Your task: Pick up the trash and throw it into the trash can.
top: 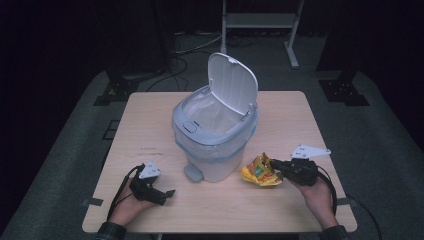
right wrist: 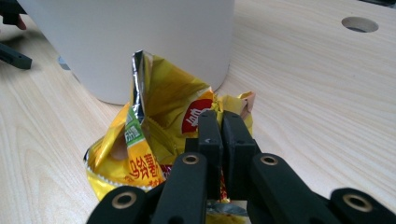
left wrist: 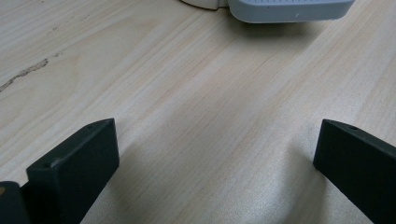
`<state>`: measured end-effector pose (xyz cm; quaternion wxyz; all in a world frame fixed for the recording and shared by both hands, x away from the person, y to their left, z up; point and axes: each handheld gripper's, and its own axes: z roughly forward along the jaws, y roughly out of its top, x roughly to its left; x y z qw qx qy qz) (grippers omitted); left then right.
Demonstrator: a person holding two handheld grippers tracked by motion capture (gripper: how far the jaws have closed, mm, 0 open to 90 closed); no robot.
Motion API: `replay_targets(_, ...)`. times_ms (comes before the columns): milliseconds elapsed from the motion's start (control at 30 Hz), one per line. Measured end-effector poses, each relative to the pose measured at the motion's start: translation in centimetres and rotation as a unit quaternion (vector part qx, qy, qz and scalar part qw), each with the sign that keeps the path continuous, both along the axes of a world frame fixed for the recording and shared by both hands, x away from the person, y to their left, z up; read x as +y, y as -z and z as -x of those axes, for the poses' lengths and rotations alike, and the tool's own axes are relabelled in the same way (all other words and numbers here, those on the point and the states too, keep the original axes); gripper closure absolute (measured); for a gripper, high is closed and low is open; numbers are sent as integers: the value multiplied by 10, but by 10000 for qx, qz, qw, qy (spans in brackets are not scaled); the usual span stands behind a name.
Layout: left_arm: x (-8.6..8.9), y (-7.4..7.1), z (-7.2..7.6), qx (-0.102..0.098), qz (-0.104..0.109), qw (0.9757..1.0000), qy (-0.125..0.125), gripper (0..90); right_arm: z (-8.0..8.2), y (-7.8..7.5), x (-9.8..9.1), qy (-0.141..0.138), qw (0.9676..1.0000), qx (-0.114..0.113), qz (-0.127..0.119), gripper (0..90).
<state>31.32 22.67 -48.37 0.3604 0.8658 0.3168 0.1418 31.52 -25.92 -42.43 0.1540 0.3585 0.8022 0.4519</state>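
Two grippers are working at the near edge of the wooden table (top: 150, 125) in the high view: the left gripper (top: 167, 193) is lying by the near left corner, the right gripper (top: 274, 164) is pinching a crumpled yellow snack bag (top: 259, 171) beside the white pedal bin (top: 215, 127), whose lid (top: 232, 82) is standing open.

Left gripper view: jaws are spread wide over bare wood, the bin's pedal (left wrist: 289, 9) ahead.

Right gripper view: jaws are pressing together on the bag (right wrist: 154, 135), which is touching the bin wall (right wrist: 130, 42).

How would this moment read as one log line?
right gripper shut on snack bag | left gripper open, over table | bin lid up
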Motion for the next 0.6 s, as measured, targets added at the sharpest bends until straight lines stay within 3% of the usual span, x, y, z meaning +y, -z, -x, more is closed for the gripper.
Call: replay_targets(600,0,0,0,3,6,10000,-3,0,-3,-12,-16,-287,9988,204,-334,889)
